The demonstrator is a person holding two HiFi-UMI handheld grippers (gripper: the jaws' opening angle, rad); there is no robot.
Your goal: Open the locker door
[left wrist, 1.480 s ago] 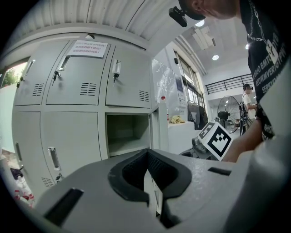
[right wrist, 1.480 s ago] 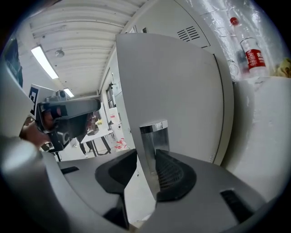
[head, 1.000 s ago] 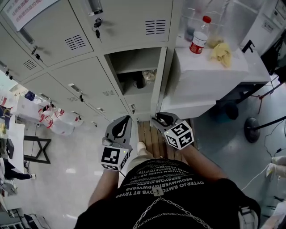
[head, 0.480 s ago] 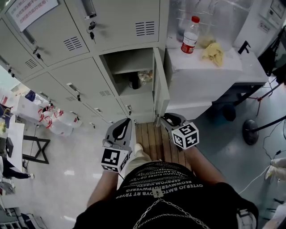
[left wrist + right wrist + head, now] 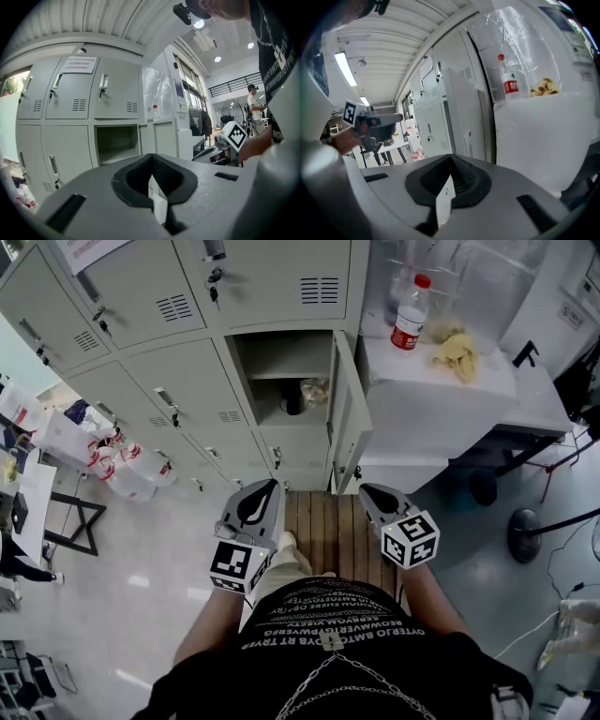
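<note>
The grey locker compartment stands open, with its door swung out to the right. Something dark and something pale lie on its lower shelf. Both grippers hang low in front of the lockers, apart from the door. My left gripper is shut and empty, and it faces the open compartment. My right gripper is also shut with nothing between its jaws. It points along the open door. Each gripper camera catches the other gripper: the right gripper and the left gripper.
A white cabinet to the right of the door carries a red-capped bottle and a yellow cloth. I stand on a wooden slatted platform. Plastic bags lie on the floor at the left. A round stand base is at the right.
The locker door has swung wider open. My right gripper has come away from the door's lower edge and moved right and back. The left gripper has barely shifted.
</note>
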